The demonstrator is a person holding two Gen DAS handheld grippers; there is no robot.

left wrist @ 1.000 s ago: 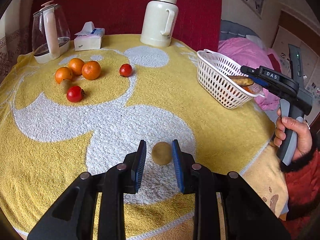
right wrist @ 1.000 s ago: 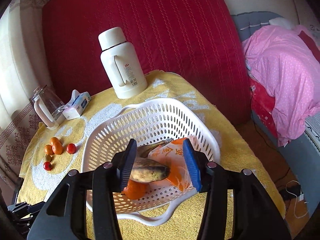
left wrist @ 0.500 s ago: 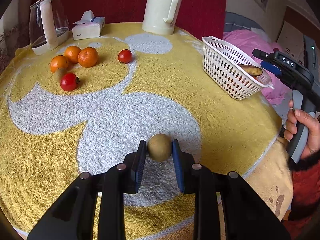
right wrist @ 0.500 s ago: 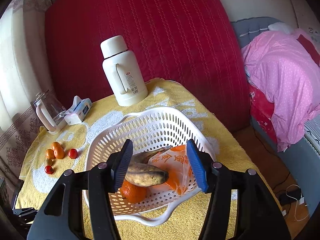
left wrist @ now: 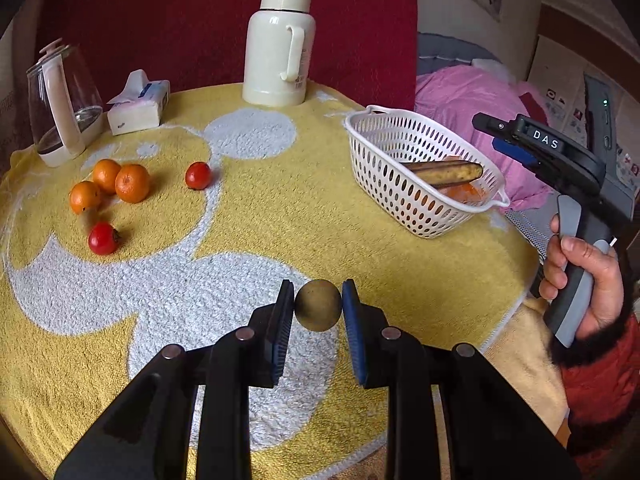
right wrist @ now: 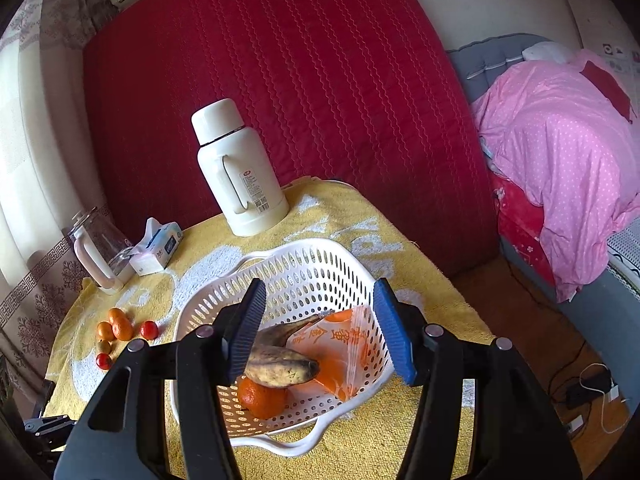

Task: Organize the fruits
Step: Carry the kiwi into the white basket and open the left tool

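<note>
My left gripper [left wrist: 318, 307] is shut on a round brown kiwi [left wrist: 319, 305], held just above the yellow towel. Three oranges [left wrist: 132, 183], two red tomatoes [left wrist: 198, 175] and a second small kiwi [left wrist: 87, 216] lie at the far left. The white basket [left wrist: 384, 152] at the right holds a dark banana [left wrist: 448, 171], an orange [right wrist: 262, 398] and an orange-printed bag [right wrist: 340, 354]. My right gripper [right wrist: 320, 328] is open and empty, raised above the basket [right wrist: 280, 272]; it also shows in the left wrist view [left wrist: 508, 136].
A cream thermos [left wrist: 280, 40] stands at the back. A tissue pack [left wrist: 136, 108] and a glass kettle [left wrist: 60, 100] stand at the back left. The round table's edge runs close to the basket. A pink-covered bed [right wrist: 560, 140] lies beyond.
My left gripper closed on the kiwi and lifted it slightly. My right gripper opened, left the banana in the basket and drew back upward.
</note>
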